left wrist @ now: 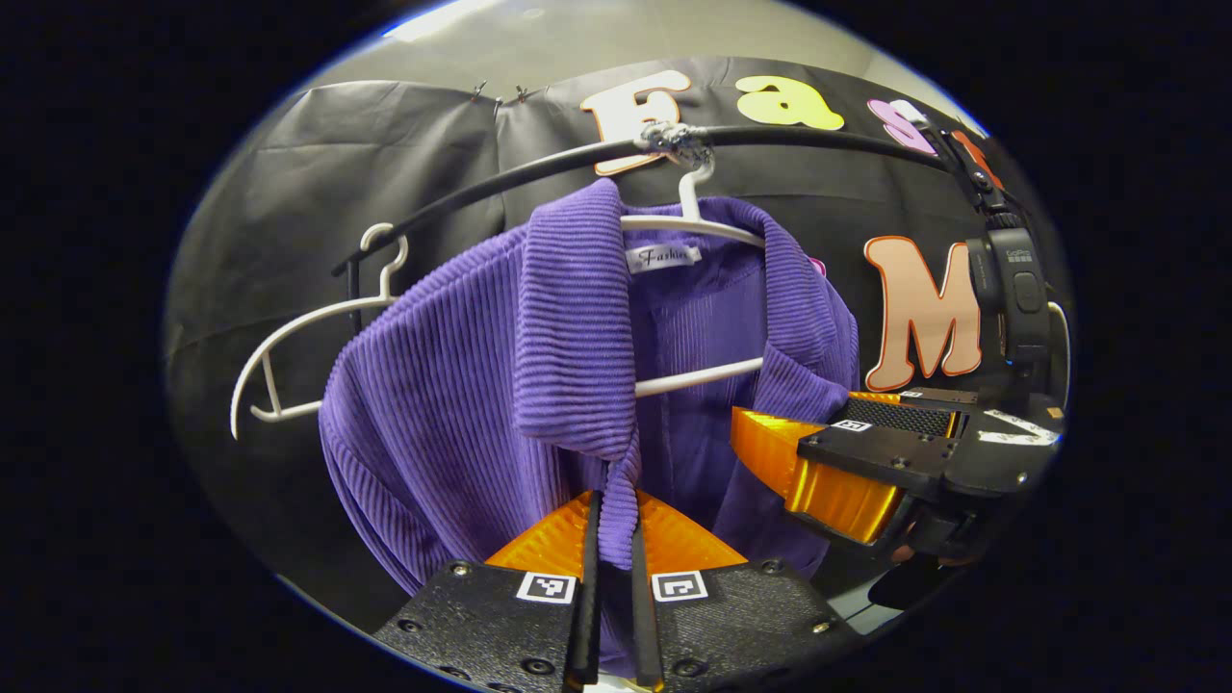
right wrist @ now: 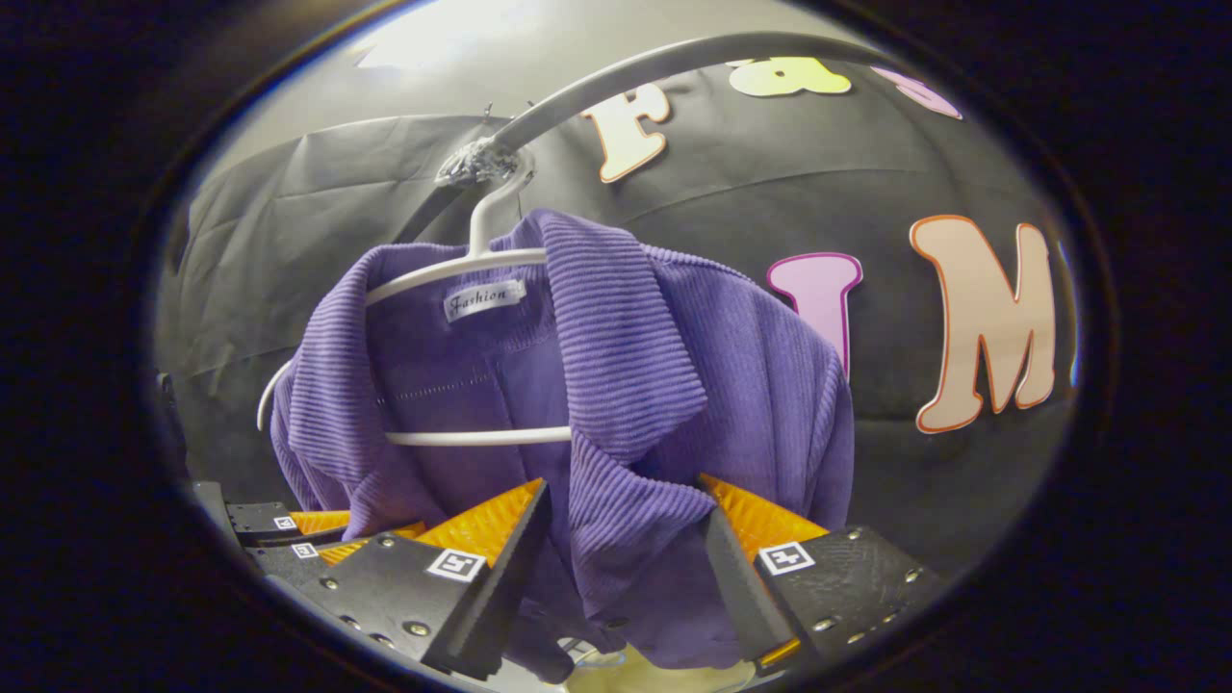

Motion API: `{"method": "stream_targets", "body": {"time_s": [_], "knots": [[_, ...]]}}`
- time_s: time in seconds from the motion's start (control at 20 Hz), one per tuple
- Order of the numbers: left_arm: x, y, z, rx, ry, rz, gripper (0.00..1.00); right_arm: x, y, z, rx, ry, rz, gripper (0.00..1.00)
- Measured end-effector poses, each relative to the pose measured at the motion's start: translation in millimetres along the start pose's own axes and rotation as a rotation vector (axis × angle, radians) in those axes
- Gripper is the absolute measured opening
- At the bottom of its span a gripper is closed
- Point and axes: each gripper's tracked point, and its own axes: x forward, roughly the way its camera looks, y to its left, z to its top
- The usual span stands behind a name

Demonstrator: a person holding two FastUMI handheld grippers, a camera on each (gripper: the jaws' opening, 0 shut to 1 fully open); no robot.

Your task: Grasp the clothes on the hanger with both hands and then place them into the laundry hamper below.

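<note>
Jacket: purple corduroy jacket (left wrist: 462, 385) is hanging on white hanger (left wrist: 693, 229) under black rail (left wrist: 539, 168).
Left gripper (left wrist: 613, 539): pinching the front placket, ready to pull.
Right gripper (right wrist: 626, 539): jaws are gaping around the lapel, not yet clamping.

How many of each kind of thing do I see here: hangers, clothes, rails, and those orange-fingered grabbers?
White hangers: 2, one carrying the garment, one bare hanger beside it on the rail
Purple ribbed garment: 1
Black rail: 1
Grippers: 2, the left gripper pinching the front edge of the garment, the right gripper spread around a fold
Total: 6
</note>
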Motion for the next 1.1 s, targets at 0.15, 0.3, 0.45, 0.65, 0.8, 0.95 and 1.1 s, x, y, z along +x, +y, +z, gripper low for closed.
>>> {"method": "stream_targets", "body": {"time_s": [0.15, 0.3, 0.45, 0.65, 0.8, 0.95, 1.1], "knots": [[3, -1, -2, 0.004, 0.023, 0.0, 0.09, 7, -10, -11, 0.033, 0.056, -0.05, 0.64], [-4, -3, 9, 0.008, 0.011, -0.043, 0.07, 2, -9, -9, 0.102, 0.063, -0.028, 0.09], [-18, 3, 10, -0.013, 0.028, -0.078, 0.03, -12, -5, -5, 0.087, 0.049, 0.036, 0.05], [-47, 19, 26, -0.076, 0.024, -0.115, 0.02, -33, 8, 0, 0.135, 0.09, 0.11, 0.05], [-73, 33, 44, -0.094, 0.018, -0.137, 0.01, -57, 9, 19, 0.024, 0.01, 0.126, 0.01], [-92, 49, 64, -0.045, 0.015, -0.129, 0.02, -68, 2, 32, -0.064, -0.013, 0.094, 0.01], [-110, 73, 98, 0.031, -0.031, -0.092, 0.02, -79, -17, 50, -0.025, -0.061, 0.03, 0.01]]}}
